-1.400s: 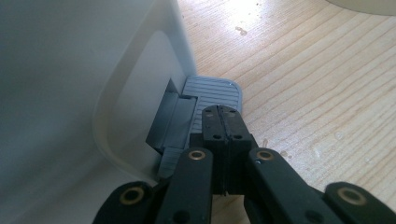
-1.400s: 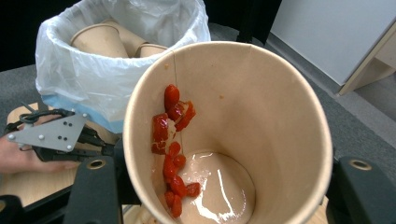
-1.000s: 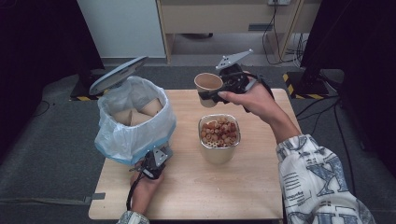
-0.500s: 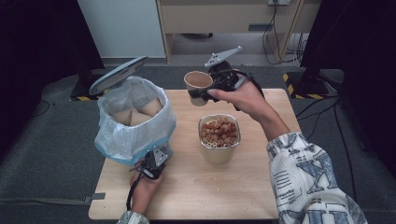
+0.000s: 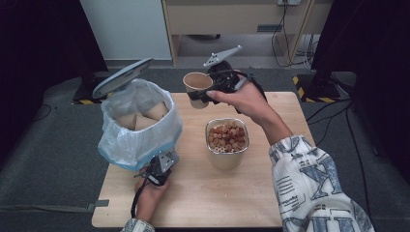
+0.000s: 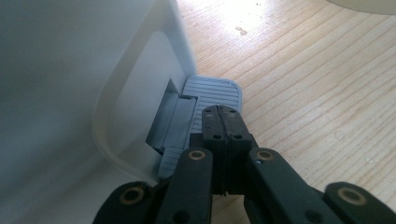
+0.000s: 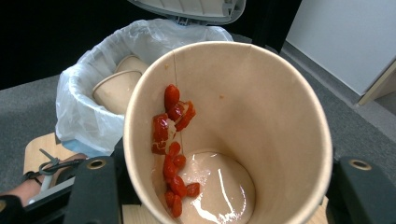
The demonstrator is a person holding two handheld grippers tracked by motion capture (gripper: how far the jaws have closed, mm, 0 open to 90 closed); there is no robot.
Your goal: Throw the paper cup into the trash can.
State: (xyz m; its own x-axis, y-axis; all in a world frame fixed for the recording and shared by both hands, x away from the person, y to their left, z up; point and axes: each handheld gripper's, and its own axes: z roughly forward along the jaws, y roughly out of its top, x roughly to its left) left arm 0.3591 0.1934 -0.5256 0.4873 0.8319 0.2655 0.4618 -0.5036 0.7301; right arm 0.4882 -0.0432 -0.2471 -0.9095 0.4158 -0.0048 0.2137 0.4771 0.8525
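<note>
A brown paper cup (image 5: pixel 196 87) hangs tilted above the table's far edge, my right gripper (image 5: pixel 212 92) shut on it. In the right gripper view the cup (image 7: pixel 243 107) shows red food bits (image 7: pixel 173 140) stuck to its inner wall and a wet bottom. To its left stands a white pedal bin (image 5: pixel 138 125) lined with a plastic bag, its lid (image 5: pixel 123 77) raised, with used cups (image 7: pixel 114 88) inside. My left gripper (image 5: pixel 162 166) is shut and rests on the grey foot pedal (image 6: pixel 212 93) at the bin's base (image 6: pixel 70 70).
A square tub of brown and red food pieces (image 5: pixel 227 140) stands mid-table, just below the held cup. The wooden table (image 5: pixel 270 193) has bare room at the front and right. A person's patterned sleeve (image 5: pixel 309 183) crosses the right side.
My right gripper has carried the cup left and a little farther off, from above the tub toward the bin. The left gripper and raised lid have stayed put.
</note>
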